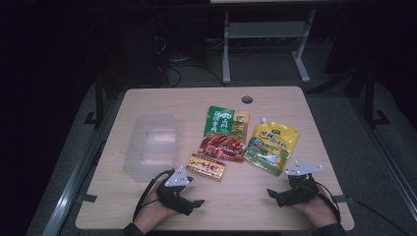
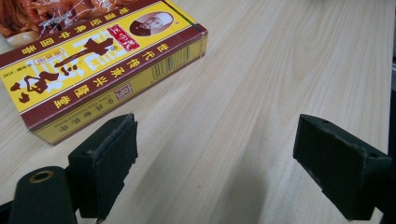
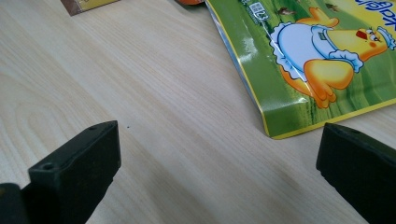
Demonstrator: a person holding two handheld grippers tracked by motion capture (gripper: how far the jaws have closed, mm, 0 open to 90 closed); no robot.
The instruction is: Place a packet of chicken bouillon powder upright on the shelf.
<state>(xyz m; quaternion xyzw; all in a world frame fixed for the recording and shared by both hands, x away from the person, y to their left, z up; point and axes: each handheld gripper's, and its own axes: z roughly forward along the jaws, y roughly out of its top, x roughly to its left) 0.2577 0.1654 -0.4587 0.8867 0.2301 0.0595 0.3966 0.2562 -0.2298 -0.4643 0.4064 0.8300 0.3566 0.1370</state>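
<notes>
the left gripper (image 1: 196, 202) sits at the lower left of the high view, held in a hand (image 1: 155, 209) that comes in from the bottom edge; its jaws stand wide apart with nothing but bare table between them. in the left gripper view the two black pads (image 2: 109, 163) rise from the bottom corners, and the yellow and maroon carton (image 2: 100, 65) lies flat in the upper left of that frame, near the left pad but not touching it. the right gripper (image 1: 272, 193) rests at the lower right of the high view, its jaws likewise released and empty. in the right gripper view the yellow and green pouch with a cartoon chick (image 3: 322, 60) fills the upper right, its lower corner lying between the two jaws, apart from both. in the high view the carton (image 1: 206, 166) lies just above the left gripper, a red snack pack (image 1: 222, 147) touches it on the upper right, a green packet (image 1: 226, 122) lies above that, and the pouch (image 1: 270, 147) lies to the right. a clear plastic box (image 1: 150, 145) stands in the left half of the wooden table (image 1: 236, 206)
</notes>
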